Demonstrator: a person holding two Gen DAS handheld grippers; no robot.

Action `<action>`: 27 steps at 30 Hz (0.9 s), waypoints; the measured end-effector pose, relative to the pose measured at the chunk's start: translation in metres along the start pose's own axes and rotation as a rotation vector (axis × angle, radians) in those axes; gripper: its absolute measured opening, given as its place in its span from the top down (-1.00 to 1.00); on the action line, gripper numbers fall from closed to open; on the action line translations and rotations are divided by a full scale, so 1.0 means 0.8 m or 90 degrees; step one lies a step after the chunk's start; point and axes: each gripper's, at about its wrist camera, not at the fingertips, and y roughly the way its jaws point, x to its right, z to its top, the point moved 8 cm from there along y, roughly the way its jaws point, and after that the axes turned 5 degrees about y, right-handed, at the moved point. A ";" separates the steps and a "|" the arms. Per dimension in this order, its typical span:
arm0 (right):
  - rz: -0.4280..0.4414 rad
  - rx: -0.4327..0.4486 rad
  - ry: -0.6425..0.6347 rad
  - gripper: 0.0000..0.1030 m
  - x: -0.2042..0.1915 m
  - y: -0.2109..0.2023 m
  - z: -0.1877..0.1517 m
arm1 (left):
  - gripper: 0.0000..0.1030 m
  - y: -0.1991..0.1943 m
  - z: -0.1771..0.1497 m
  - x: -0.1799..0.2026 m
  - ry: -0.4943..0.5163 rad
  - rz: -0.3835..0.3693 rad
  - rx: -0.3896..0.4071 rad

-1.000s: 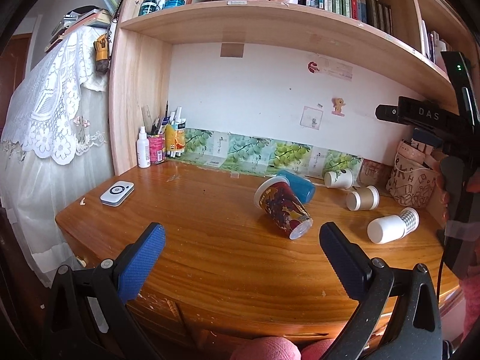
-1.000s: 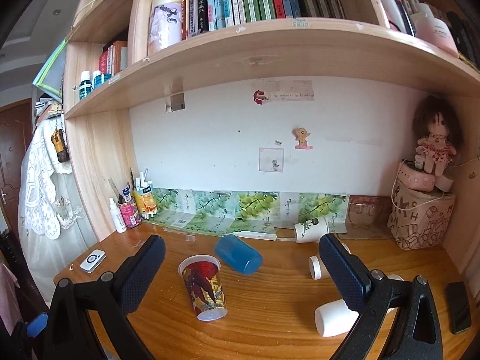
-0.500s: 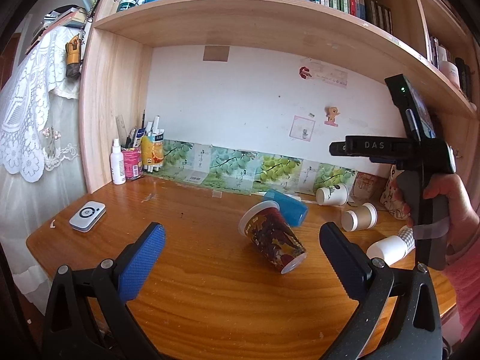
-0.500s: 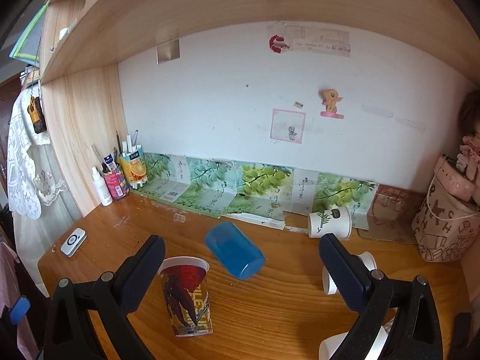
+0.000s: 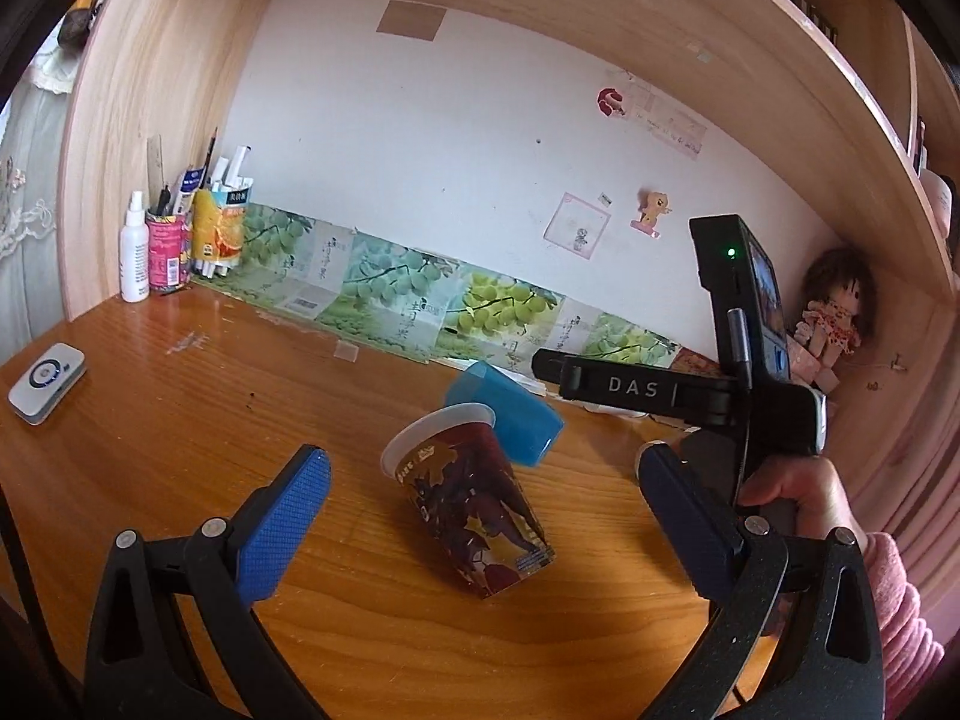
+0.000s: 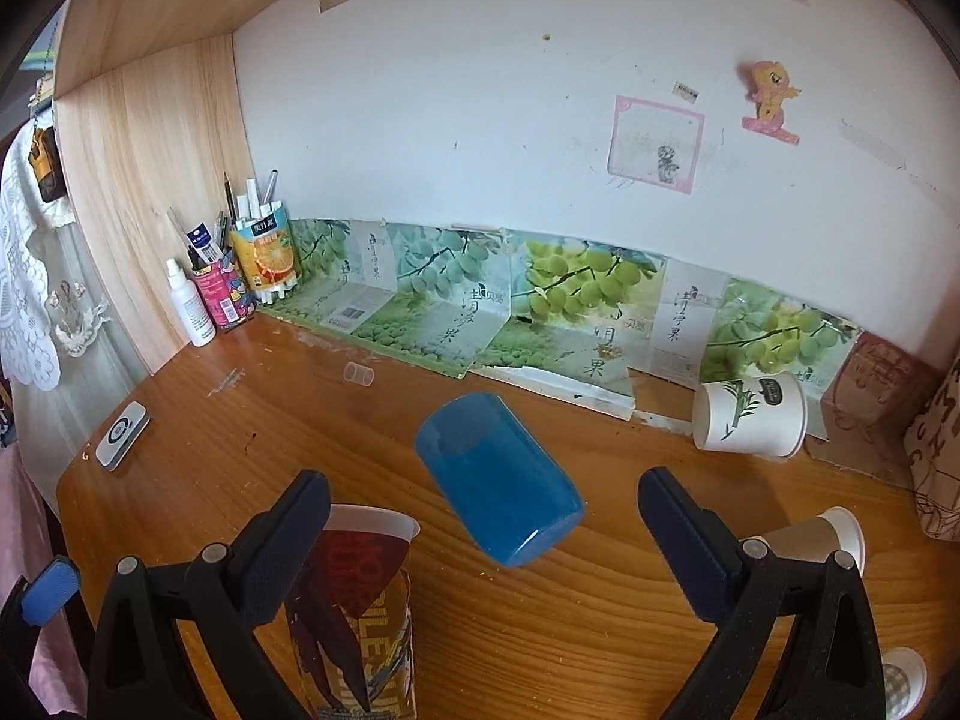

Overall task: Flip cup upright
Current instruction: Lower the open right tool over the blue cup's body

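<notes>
Clearly, several cups lie on their sides on the wooden worktop point(image 5: 180, 420), and both claws are near them. At the far left, against the shelf wall, stand a white spray bottle point(image 5: 134, 255) and a pen holder point(image 5: 165, 252), well apart from the work; a small white device point(image 5: 45, 373) lies near the left edge. These stand at the back or the edge, probably to keep the middle free.

The left claw point(image 5: 480, 516) is wide open and holds nothing. The printed cup point(image 5: 474, 510) lies on its side between its fingers, not touching them, with the white rim pointing away toward the back left. I think the claw is placed so that it can close around the cup's body.

Just behind it lies the blue cup point(image 6: 501, 480), also on its side, with its open mouth toward the front right. In the left wrist view it appears to touch the printed cup's rim, but I cannot tell surely. The right claw point(image 6: 483, 531) is also wide open and empty, and the blue cup is between and a little beyond its fingers.

Further right, a white paper cup point(image 6: 750, 420) with a leaf print lies near the wall, and another pale cup point(image 6: 807, 540) is partly hidden behind the right finger.
</notes>
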 end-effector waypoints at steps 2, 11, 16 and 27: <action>0.005 -0.006 0.000 -1.00 0.003 0.014 0.000 | -0.99 0.013 0.003 0.002 -0.007 -0.011 -0.003; 0.053 -0.050 0.050 -1.00 0.028 0.060 -0.004 | -0.99 0.061 0.005 -0.002 -0.093 -0.081 -0.042; 0.062 -0.068 0.053 -1.00 0.035 0.075 -0.007 | -0.99 0.078 -0.001 -0.007 -0.092 -0.099 -0.054; 0.075 -0.104 0.006 -1.00 0.025 0.105 -0.014 | -0.99 0.091 -0.007 -0.012 -0.097 -0.150 -0.046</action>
